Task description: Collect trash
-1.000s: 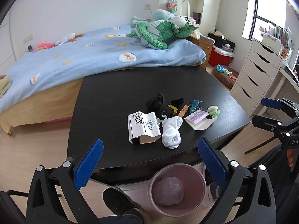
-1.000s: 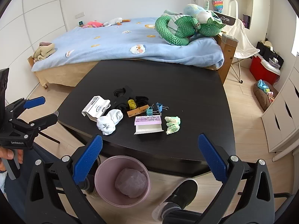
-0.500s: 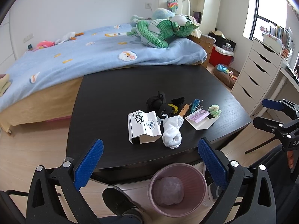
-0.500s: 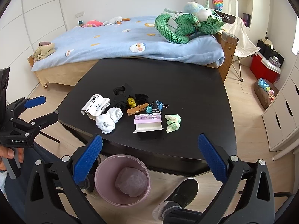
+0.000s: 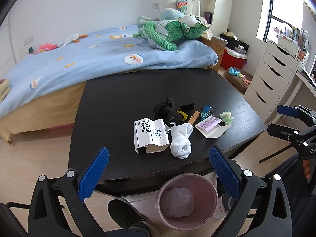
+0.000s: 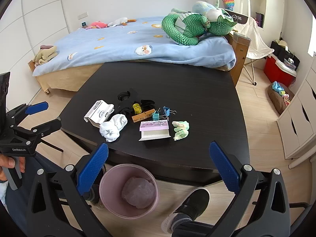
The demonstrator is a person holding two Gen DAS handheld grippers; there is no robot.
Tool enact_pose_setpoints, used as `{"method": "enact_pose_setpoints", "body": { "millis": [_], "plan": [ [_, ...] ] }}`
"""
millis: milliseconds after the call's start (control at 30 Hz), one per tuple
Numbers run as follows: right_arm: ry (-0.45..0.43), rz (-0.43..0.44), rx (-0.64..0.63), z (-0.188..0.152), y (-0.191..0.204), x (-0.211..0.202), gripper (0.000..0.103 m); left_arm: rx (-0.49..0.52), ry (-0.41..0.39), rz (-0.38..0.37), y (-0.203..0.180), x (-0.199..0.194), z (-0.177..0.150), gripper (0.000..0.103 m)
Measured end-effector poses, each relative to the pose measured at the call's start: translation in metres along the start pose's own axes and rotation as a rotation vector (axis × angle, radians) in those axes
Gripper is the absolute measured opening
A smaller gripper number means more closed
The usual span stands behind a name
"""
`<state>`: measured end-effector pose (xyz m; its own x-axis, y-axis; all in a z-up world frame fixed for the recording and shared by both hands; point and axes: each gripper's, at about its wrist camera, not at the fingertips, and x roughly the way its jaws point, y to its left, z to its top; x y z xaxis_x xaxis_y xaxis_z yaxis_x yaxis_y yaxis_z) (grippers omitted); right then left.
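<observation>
A black table [image 5: 122,90] [image 6: 197,90] holds a white "cotton socks" cardboard sleeve [image 5: 150,136] [image 6: 98,113], white rolled socks [image 5: 180,141] [image 6: 112,127], black socks [image 5: 167,108] [image 6: 126,98], a pink-topped white box [image 5: 211,127] [image 6: 155,130] and a green-white crumpled wad [image 5: 226,117] [image 6: 180,130]. A pink bin [image 5: 186,200] [image 6: 129,190] with a pale bag stands on the floor at the table's near edge. My left gripper [image 5: 158,171] [image 6: 39,116] and right gripper [image 6: 158,164] [image 5: 284,119] are both open and empty, short of the table.
A clothespin [image 6: 143,115], yellow clip [image 6: 137,108] and blue binder clips [image 6: 164,113] lie among the items. A bed [image 5: 79,59] with a green plush [image 5: 169,33] is behind the table. White drawers [image 5: 272,79] stand right. A shoe [image 6: 189,203] is by the bin.
Both grippers have shifted slightly; the view of the table has drifted a little. Nothing on the table has moved.
</observation>
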<state>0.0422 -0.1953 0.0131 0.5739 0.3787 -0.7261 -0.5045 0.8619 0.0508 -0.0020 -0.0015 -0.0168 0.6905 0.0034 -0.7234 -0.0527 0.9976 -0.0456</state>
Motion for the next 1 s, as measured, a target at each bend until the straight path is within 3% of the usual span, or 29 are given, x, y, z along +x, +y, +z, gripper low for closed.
{"method": "enact_pose_setpoints", "body": {
  "millis": [433,533,567,633,667,867,1000],
  "plan": [
    [0.041,-0.004,0.018,0.019,-0.017,0.016,0.100,0.010,-0.009,0.010,-0.003,0.011,0.001,0.097],
    [0.076,-0.010,0.013,0.027,-0.023,0.029,0.100,0.019,-0.016,0.015,-0.004,0.015,0.000,0.097],
    [0.090,-0.023,0.006,0.031,-0.026,0.035,0.100,0.068,-0.066,0.061,-0.003,0.012,0.010,0.097],
    [0.115,-0.029,0.003,0.037,-0.030,0.045,0.100,0.091,-0.091,0.084,-0.003,0.010,0.011,0.097],
    [0.127,-0.027,0.006,0.040,-0.033,0.049,0.100,0.044,-0.042,0.038,-0.002,0.012,0.010,0.097],
    [0.241,-0.023,0.044,0.056,-0.049,0.087,0.100,0.069,-0.065,0.066,-0.001,0.006,0.011,0.097],
    [0.320,-0.013,0.082,0.058,-0.058,0.112,0.100,0.050,-0.031,0.048,0.001,0.006,0.010,0.097]
  ]
}}
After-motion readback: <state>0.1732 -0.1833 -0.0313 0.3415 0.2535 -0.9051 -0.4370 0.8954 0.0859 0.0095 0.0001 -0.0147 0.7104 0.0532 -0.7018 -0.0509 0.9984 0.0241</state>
